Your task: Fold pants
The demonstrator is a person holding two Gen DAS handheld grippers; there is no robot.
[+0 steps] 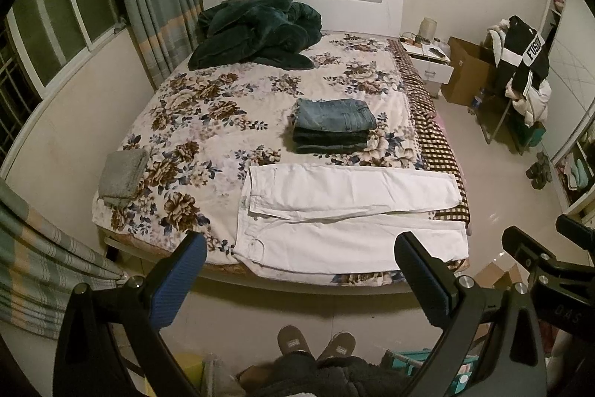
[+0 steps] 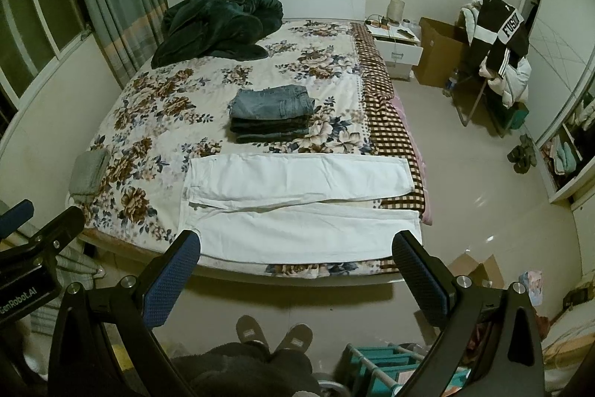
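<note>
White pants point(image 1: 349, 211) lie flat near the foot edge of the floral bed point(image 1: 208, 114), waist at the left, both legs stretched to the right; they also show in the right wrist view point(image 2: 297, 199). My left gripper point(image 1: 301, 244) is open and empty, held back from the bed above the floor. My right gripper point(image 2: 297, 244) is open and empty too, also back from the bed's foot edge; its body shows at the right of the left wrist view point(image 1: 546, 259).
A stack of folded jeans point(image 1: 334, 125) sits mid-bed beyond the pants. A folded grey item point(image 1: 122, 173) lies at the bed's left edge, a dark green blanket point(image 1: 253, 36) at the headboard. A nightstand point(image 1: 427, 62), cardboard box and clothes-laden chair point(image 1: 520, 77) stand to the right. The person's slippers point(image 1: 316, 345) are below.
</note>
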